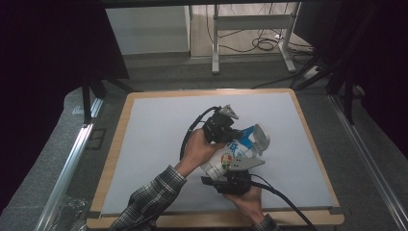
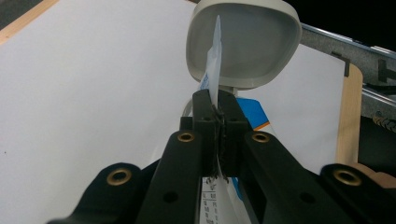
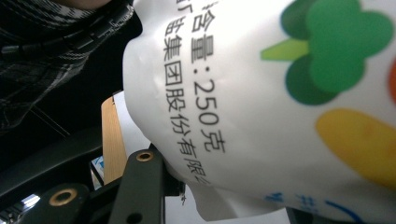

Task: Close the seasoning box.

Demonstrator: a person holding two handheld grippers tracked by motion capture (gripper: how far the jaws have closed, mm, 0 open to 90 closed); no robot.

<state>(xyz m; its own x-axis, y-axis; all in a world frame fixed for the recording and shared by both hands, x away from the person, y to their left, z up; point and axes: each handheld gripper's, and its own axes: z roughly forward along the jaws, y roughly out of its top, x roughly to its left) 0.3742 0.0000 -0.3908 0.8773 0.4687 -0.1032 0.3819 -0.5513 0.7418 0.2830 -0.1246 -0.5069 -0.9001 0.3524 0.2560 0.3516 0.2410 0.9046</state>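
White printed pouch [image 1: 230, 156] gripped by right tool [image 3: 224, 196], far jaw hidden, left tool [image 2: 218, 122] pinching its top edge.

White pouch [image 1: 230, 156] with blue band, green and yellow shapes, black print, beige bowl [image 2: 243, 44], black jaws, plaid sleeve [image 1: 149, 199], pale grey surface [image 1: 159, 130]

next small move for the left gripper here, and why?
Probably draw the left gripper away from the bag to tear or peel its top. Its fingers are shut on the thin top edge, while the right gripper clamps the bag's body.
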